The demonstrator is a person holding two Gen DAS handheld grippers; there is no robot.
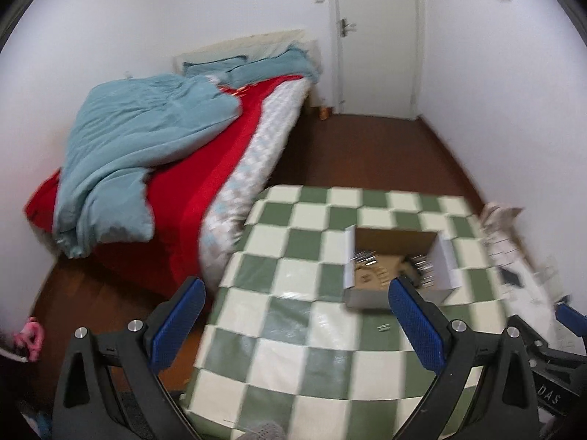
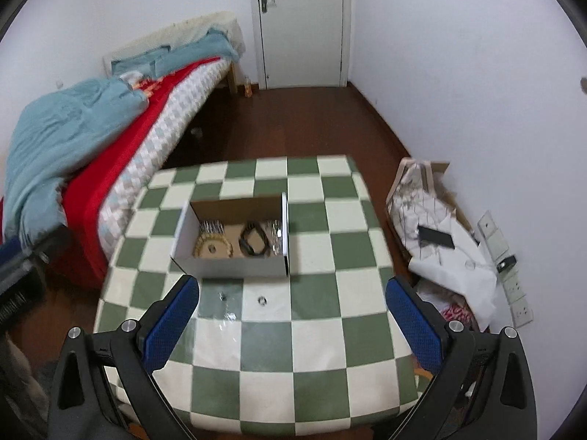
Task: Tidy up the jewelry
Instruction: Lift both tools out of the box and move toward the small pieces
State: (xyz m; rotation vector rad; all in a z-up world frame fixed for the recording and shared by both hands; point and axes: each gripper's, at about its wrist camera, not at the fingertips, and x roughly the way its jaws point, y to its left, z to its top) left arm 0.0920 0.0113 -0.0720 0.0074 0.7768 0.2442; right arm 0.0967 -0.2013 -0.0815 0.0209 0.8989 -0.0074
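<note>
Jaws of both grippers are seen spread wide, nothing held between the blue pads. Left gripper [image 1: 293, 315]: raised above the near left part of the worktop [image 1: 293, 366], which is covered in green-and-cream checks. Right gripper [image 2: 291, 311]: raised above the near edge of the same worktop [image 2: 323, 348]; its tip is also glimpsed at the far right of the left wrist view [image 1: 568, 317].

Cardboard box [image 2: 234, 267]: open-topped, white outside, brown inside, placed on the middle of the worktop; shown blurred in the left wrist view [image 1: 367, 299].

Box contents, right wrist view: gold-coloured beaded bracelet [image 2: 212, 247] at the left; silver-coloured cluster [image 2: 212, 226] behind it; black band [image 2: 252, 244] at the centre right; clear glinting pieces [image 2: 276, 236] along the right wall.

Loose items on the worktop, just in front of the box: small ring [image 2: 261, 300], small metal piece [image 2: 222, 296], another small glinting piece [image 2: 232, 316]. Exact kinds cannot be told.

Surroundings: bed [image 2: 110, 139] with a red sheet and blue quilt at the left; white door [image 2: 301, 25] beyond; heap of white cloth and a dark phone [image 2: 434, 237] on the floor at the right.
</note>
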